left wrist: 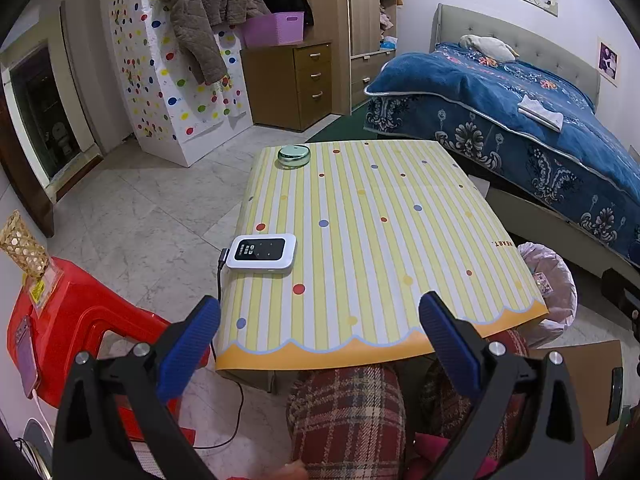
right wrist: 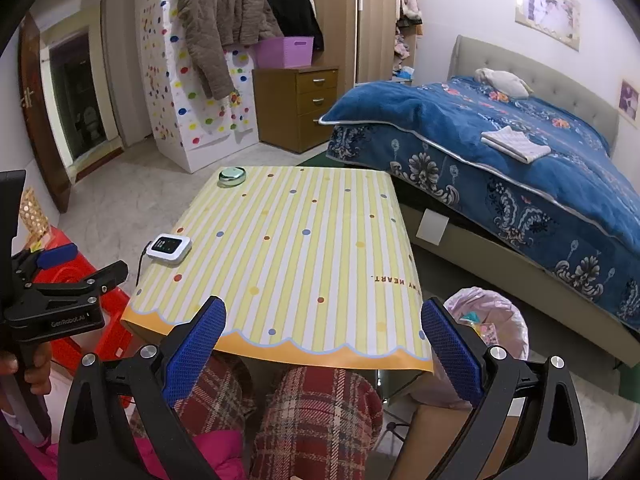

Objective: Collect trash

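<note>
Yellow-and-white striped, dotted table cover (left wrist: 380, 216); blue floral blanket (left wrist: 520, 120); red stool (left wrist: 80, 320).

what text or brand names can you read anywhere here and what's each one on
"GenRobot.AI": on the black body of the left gripper.
"Y HEART.": upside down on the striped table cover; earlier letters curl over the edge.
White device: screen icons too small to read.
Yellow sticker on the red stool: blurred.
</note>
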`<act>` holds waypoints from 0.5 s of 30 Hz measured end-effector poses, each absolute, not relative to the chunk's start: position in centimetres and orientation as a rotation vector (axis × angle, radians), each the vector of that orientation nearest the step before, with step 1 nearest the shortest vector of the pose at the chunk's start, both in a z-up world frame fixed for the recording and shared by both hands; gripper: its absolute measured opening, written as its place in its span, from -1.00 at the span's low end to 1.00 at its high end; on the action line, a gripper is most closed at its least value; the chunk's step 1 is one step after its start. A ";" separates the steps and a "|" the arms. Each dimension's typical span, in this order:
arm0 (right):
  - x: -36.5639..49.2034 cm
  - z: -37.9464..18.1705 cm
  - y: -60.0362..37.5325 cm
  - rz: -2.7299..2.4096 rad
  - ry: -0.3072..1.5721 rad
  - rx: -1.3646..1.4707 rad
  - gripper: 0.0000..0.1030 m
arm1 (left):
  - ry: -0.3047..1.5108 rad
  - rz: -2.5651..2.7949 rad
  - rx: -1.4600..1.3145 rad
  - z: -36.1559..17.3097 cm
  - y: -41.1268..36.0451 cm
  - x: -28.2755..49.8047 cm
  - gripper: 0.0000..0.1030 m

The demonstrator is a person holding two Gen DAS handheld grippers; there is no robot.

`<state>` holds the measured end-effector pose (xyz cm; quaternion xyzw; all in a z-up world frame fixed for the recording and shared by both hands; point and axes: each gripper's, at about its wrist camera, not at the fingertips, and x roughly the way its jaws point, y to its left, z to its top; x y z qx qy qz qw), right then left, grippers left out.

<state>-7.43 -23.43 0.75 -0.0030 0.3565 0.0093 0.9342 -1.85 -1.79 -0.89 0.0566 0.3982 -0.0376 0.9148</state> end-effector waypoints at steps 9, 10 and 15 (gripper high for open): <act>-7.3 0.7 -23.3 0.011 0.727 -0.007 0.88 | 0.820 -0.072 0.114 -0.9 -1.7 -1.9 0.87; -7.3 0.6 -23.3 0.011 0.727 -0.006 0.88 | 0.821 -0.072 0.115 -0.9 -1.7 -1.9 0.87; -7.3 0.6 -23.3 0.011 0.727 -0.005 0.88 | 0.821 -0.069 0.114 -0.9 -1.7 -2.0 0.87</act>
